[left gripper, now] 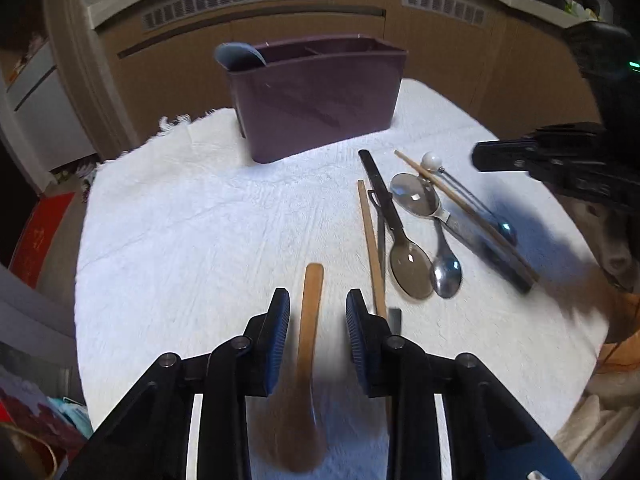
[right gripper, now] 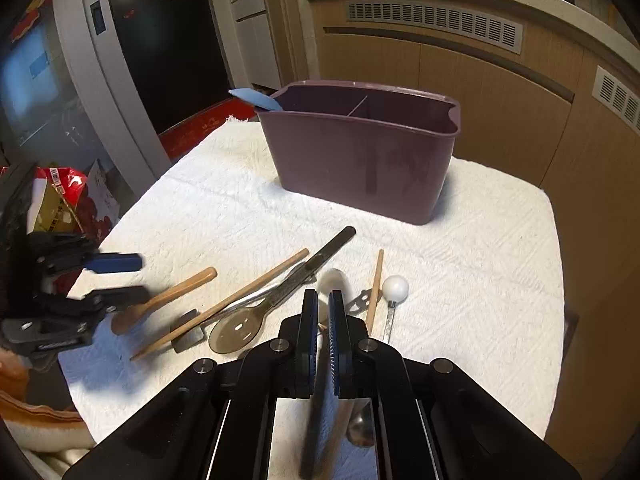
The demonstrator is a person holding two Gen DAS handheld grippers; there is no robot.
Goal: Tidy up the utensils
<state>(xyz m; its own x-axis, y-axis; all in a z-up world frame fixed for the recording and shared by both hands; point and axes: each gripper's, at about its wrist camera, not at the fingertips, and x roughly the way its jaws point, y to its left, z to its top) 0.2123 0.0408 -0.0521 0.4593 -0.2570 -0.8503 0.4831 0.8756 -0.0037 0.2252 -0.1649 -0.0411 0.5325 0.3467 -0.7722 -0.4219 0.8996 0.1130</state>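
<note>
Left claw [left gripper: 318,312] gaped astride the wooden spoon [left gripper: 308,344], lined up to grab it.
Right claw [right gripper: 323,312] was clamped on something blurred, perhaps bound for the purple caddy [right gripper: 360,152].

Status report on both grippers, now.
Left gripper open astride wooden spoon. Right gripper shut on utensil. Caddy path unobstructed.

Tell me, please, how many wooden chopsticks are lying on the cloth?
2: one chopstick lies left of the spoons; the other lies right of them, over a knife. The caddy may hide more.
</note>
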